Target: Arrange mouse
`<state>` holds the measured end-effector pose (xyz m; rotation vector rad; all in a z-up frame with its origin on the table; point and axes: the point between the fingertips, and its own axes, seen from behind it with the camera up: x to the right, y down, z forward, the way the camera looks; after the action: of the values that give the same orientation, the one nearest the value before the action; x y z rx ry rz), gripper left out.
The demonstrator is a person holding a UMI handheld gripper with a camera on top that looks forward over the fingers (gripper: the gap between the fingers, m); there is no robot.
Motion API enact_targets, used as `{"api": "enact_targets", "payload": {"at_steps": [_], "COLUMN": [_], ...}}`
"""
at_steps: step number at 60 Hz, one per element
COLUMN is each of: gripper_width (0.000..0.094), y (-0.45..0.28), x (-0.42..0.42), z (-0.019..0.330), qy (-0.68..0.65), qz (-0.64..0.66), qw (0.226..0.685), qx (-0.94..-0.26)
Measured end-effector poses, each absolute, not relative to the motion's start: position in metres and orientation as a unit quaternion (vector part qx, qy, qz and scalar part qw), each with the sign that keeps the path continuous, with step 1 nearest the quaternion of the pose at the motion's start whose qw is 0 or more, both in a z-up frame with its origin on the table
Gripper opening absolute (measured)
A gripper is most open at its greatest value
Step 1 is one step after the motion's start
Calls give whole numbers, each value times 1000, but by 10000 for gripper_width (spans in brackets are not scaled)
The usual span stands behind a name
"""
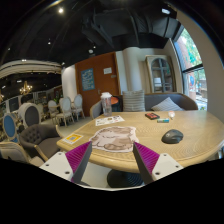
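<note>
A: What is proving hard to make out here?

B: The printing on the mouse pad [114, 138] is showing only as grey and brown patches, and its near edge is lying behind the gripper [113, 165]. The magazine [109, 121] beyond it is carrying print too small to read. A yellow-edged item [72, 140] is sitting just left of the left finger, and I cannot tell what it is. Two small things, one reddish [151, 116] and one green [163, 121], are lying farther back, also unclear.

A: And the tongs?

B: They are standing spread wide, pinching nothing; the purple pads [82, 159] are facing each other across the pad's near edge.

A: Where is the mouse?

B: The mouse [172, 136] is resting on the table [195, 130], ahead of the right finger and off to its right, well apart from the pad.

A: The surface and the room?

B: A pale wooden round table is filling the foreground. Pale chairs [62, 107] are standing behind it, a window [187, 50] is letting in daylight, and ceiling lamps [61, 10] are glowing. A blue sign [88, 79] is hanging on the far wall, unreadable
</note>
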<state>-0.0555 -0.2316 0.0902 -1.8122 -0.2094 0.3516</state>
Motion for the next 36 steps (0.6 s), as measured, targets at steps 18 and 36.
{"api": "enact_targets", "payload": {"at_steps": [18, 36], "gripper_width": [854, 842], "y": [-190, -92], "x": [34, 145], "z": [39, 1], "qy": [-48, 6], "qz": [71, -3], "qw": [559, 488], "qx": [-824, -873]}}
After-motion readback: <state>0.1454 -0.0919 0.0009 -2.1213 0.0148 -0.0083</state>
